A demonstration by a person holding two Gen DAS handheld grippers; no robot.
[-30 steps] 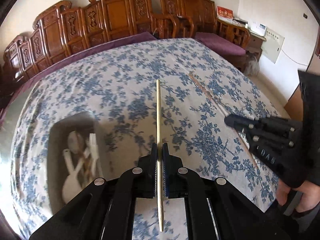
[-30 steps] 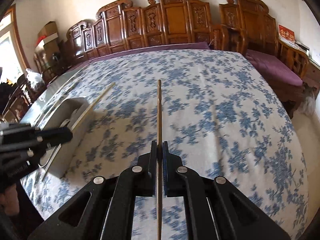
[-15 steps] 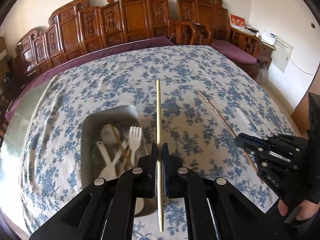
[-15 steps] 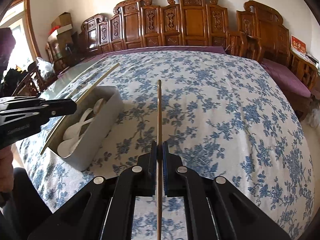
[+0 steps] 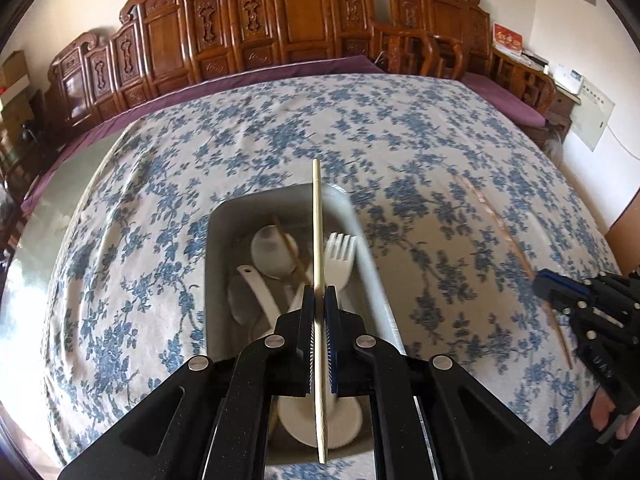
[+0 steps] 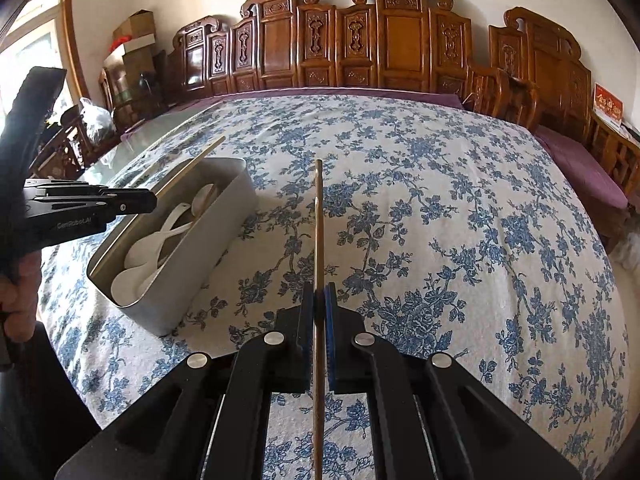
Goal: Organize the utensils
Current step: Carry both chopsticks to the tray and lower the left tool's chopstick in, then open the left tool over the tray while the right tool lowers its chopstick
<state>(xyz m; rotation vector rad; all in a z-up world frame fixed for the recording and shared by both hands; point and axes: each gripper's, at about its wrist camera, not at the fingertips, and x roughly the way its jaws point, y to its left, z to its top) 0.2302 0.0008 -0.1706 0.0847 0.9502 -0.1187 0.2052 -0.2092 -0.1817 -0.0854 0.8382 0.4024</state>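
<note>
In the left wrist view my left gripper (image 5: pixel 319 292) is shut on a pale chopstick (image 5: pixel 317 216), which points forward above an open grey box (image 5: pixel 218 264). White spoons (image 5: pixel 272 252) and a white fork (image 5: pixel 340 256) lie in the box. My right gripper (image 5: pixel 560 292) appears at the right edge with a darker chopstick (image 5: pixel 500 232). In the right wrist view my right gripper (image 6: pixel 319 288) is shut on that brown chopstick (image 6: pixel 318 220) over the cloth. The box (image 6: pixel 208 248) stands to its left, with the left gripper (image 6: pixel 136 204) above it.
A blue-flowered cloth (image 5: pixel 160 184) covers the wide table, with a bare glassy strip (image 5: pixel 52 208) along its left side. Carved wooden chairs (image 5: pixel 300 12) line the far edge. A person's hand (image 6: pixel 20 288) holds the left gripper's handle.
My left gripper has carried the pale chopstick sideways until the grey box lies right beneath it. The right gripper has drifted toward the box with its chopstick, and the box now looks nearer.
</note>
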